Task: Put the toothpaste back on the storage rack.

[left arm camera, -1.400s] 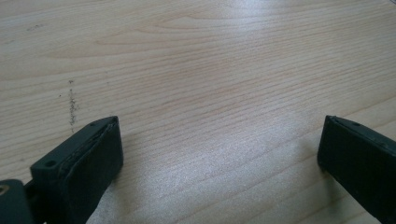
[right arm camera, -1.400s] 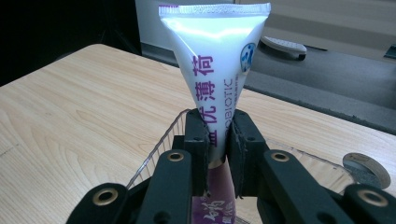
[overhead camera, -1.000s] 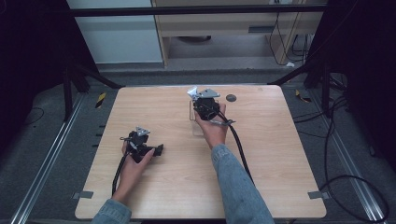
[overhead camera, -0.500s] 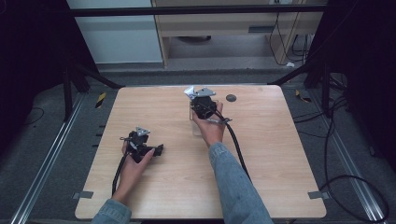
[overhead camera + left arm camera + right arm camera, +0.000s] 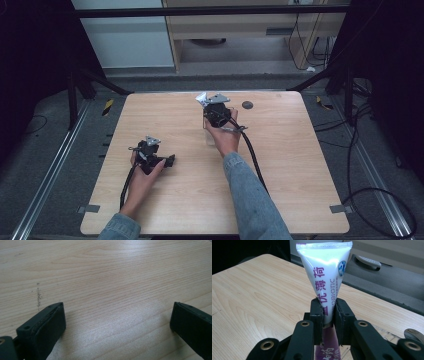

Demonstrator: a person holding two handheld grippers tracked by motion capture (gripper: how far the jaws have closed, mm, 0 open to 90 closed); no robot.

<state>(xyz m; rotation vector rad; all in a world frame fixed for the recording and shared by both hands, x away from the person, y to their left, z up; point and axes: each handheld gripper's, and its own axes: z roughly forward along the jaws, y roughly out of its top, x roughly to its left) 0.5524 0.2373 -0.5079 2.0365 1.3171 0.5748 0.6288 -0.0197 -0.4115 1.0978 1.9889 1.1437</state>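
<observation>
My right gripper [image 5: 329, 312] is shut on a white toothpaste tube [image 5: 324, 270] with purple lettering. The pads pinch the tube's lower part, and its flat crimped end stands up and away from the jaws. In the high view, this gripper [image 5: 216, 109] is held at the table's far middle, with the tube's white end [image 5: 202, 98] poking out beyond it. My left gripper [image 5: 117, 322] stands open just above bare wood with nothing between its jaws. The high view has it [image 5: 151, 155] low over the left half of the table.
The wooden table [image 5: 300, 170] has a small dark round object [image 5: 247, 105] near its far edge, right of the right gripper. Something clear stands on the table under the right hand [image 5: 210, 136]. Black cables trail from both grippers. Dark floor and metal rails surround the table.
</observation>
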